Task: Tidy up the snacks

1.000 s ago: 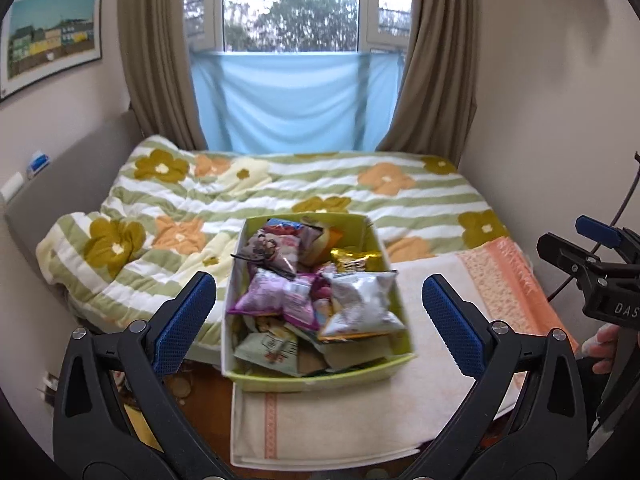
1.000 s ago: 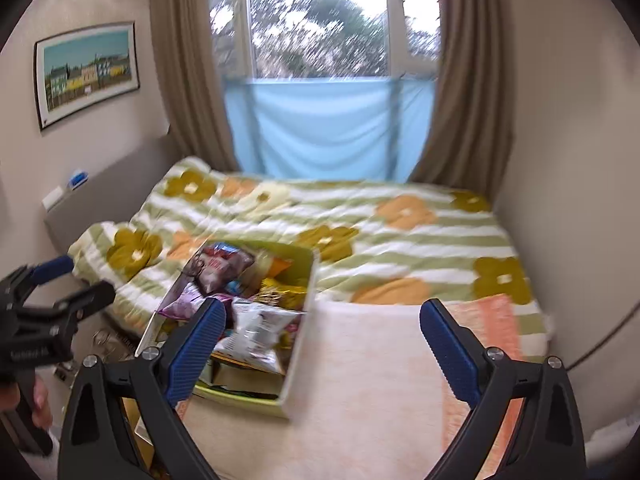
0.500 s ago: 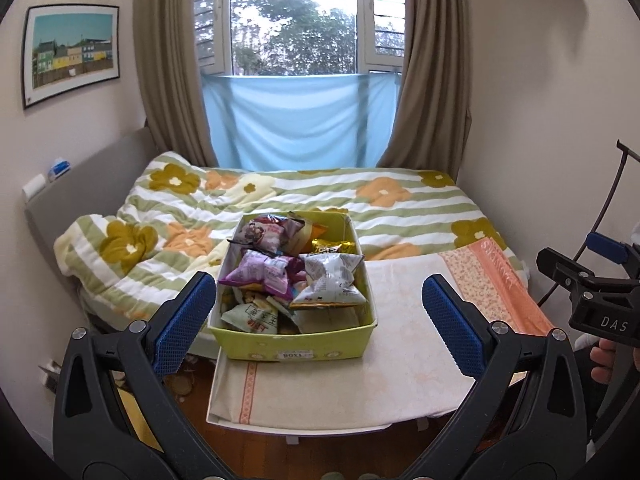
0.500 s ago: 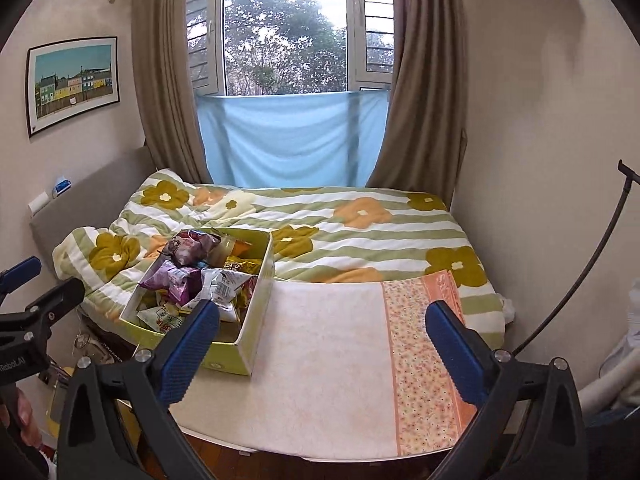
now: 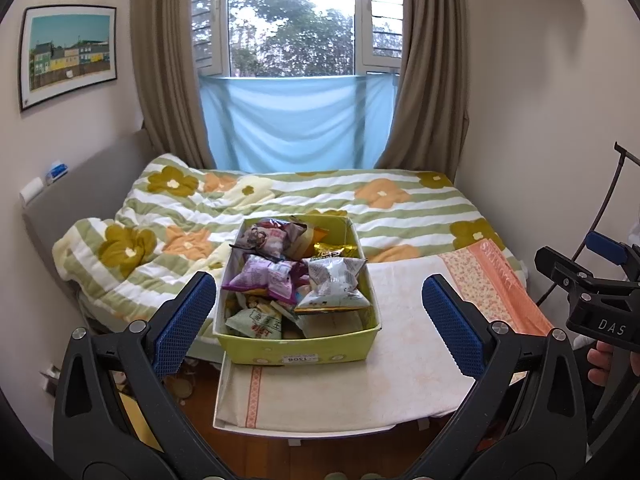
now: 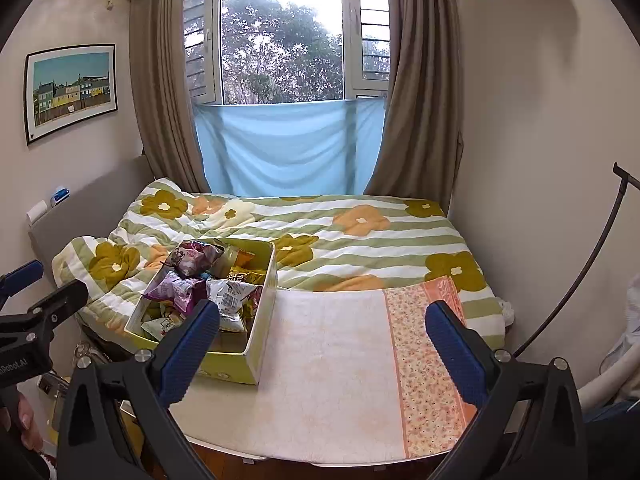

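Both tongs, left and right, gape wide and empty; snack packets fill the green box at centre frame, fitting sorting ahead or finished.

Glossy crinkled foil snack bags, matt green cardboard box, soft terry towel, quilted cotton duvet

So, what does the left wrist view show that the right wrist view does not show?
Only the left wrist view shows the right hand-held gripper at its right edge, and the white label on the box front. Only the right wrist view shows the left hand-held gripper at its left edge. Both show the green snack box full of packets, the pale cloth it stands on, the flowered quilt, the window and the framed picture.
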A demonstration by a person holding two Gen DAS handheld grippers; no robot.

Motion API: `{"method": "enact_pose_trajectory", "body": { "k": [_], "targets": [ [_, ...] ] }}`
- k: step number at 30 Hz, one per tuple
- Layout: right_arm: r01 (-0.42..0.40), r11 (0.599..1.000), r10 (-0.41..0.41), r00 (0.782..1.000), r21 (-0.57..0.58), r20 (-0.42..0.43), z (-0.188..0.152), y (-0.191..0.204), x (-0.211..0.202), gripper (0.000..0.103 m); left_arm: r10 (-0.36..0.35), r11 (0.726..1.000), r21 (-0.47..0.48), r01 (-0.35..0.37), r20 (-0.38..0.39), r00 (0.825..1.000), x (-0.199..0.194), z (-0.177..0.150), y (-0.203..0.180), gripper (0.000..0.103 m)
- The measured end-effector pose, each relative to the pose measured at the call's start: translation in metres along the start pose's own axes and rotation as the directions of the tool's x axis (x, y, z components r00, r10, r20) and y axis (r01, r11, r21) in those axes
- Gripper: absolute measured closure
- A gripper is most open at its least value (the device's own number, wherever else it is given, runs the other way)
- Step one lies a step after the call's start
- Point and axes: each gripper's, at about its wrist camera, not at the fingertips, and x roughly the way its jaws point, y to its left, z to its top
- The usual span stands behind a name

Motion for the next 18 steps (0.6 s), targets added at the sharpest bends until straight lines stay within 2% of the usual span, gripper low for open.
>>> {"method": "enact_pose_trajectory", "body": {
  "k": [18],
  "targets": [
    [0.023, 1.0, -0.023, 1.0, 0.018, 0.001, 0.0011, -0.0014, 0.0034, 0.001, -0.002, 1.0, 0.007, 0.002, 0.011, 1.0, 0.0039, 0.0011, -0.0013, 0.001]
  ]
}}
